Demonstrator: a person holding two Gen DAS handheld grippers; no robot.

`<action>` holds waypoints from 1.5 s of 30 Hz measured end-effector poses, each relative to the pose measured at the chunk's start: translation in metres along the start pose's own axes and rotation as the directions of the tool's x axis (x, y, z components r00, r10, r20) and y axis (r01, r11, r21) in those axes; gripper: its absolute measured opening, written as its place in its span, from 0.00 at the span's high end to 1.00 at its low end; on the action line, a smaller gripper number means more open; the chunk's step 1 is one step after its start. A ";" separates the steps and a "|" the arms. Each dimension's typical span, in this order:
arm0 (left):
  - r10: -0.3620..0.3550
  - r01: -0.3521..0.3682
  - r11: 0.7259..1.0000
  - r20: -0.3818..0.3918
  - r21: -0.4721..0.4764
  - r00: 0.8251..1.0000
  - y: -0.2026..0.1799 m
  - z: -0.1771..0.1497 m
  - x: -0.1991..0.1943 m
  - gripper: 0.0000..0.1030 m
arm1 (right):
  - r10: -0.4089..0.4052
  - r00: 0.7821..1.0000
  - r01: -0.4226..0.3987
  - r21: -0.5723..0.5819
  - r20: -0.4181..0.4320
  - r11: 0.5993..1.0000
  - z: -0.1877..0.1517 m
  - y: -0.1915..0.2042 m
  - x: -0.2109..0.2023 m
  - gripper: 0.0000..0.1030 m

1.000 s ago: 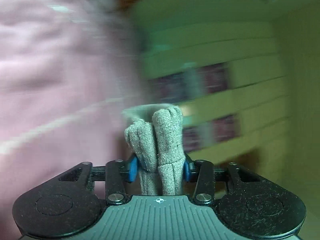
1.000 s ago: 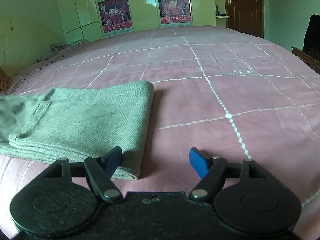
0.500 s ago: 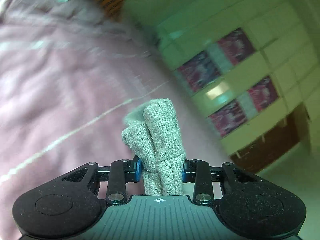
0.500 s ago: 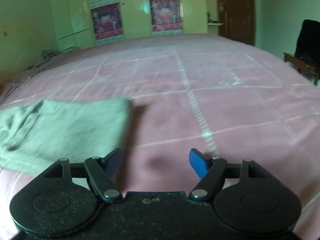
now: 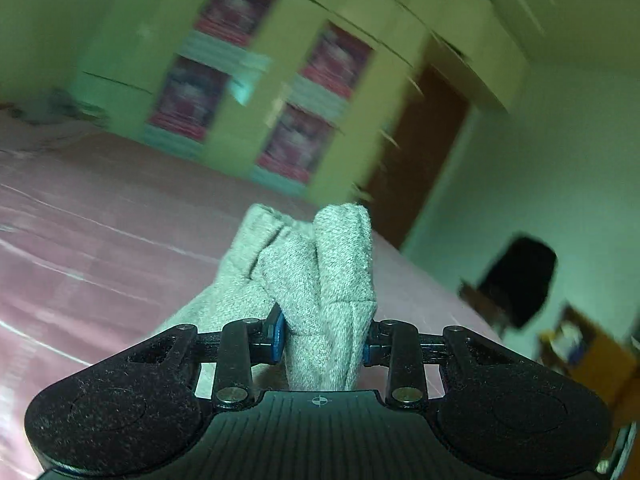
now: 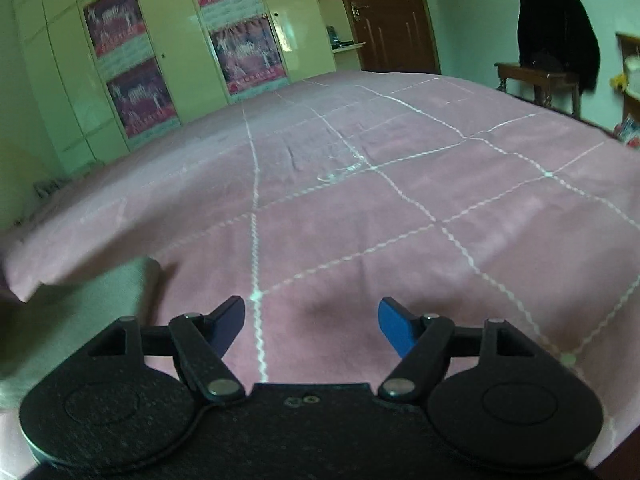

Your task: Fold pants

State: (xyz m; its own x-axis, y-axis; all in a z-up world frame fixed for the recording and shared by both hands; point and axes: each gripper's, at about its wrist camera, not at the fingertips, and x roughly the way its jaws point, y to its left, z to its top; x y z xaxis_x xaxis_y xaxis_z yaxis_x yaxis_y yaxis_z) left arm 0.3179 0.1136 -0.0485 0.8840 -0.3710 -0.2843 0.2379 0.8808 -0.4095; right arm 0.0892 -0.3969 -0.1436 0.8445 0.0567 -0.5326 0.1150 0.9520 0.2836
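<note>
Left gripper [image 5: 323, 338] clamped on bunched grey pants [image 5: 320, 280] raised above pink bedspread [image 6: 400, 220], right gripper [image 6: 311, 326] wide apart and empty, pale wardrobe [image 6: 168, 40] beyond bed's far edge, bedspread ahead bare.

Pink bed [image 6: 400, 208], grey pants [image 6: 80, 312] atop

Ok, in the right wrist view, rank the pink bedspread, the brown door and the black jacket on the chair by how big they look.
1. Pink bedspread, by far the largest; it fills most of the view.
2. Brown door.
3. Black jacket.
The door and jacket look close in size, and both stand far from the camera, so that order is unsure.
</note>
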 end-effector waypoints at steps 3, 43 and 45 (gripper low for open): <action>-0.031 0.036 0.998 -0.083 0.057 0.996 -0.041 -0.021 0.033 0.68 | 0.023 1.000 -0.024 0.012 0.013 1.000 -0.001 -0.006 -0.004 0.28; 0.208 -0.185 0.976 -0.223 0.117 0.952 0.001 -0.107 -0.189 0.17 | 0.029 0.999 -0.030 0.090 0.018 0.995 -0.005 -0.007 -0.006 0.26; 0.227 -0.169 0.963 -0.296 0.209 0.928 -0.011 -0.115 -0.181 0.17 | 0.019 1.000 -0.020 0.054 0.015 0.998 -0.006 -0.001 -0.006 0.26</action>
State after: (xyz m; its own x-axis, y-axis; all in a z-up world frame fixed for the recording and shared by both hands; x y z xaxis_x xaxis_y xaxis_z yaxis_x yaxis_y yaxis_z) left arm 0.1087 0.1369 -0.0921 0.7549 -0.2317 -0.6136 0.1640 0.9725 -0.1654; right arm 0.0811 -0.3967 -0.1457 0.8542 0.0706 -0.5151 0.1261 0.9331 0.3369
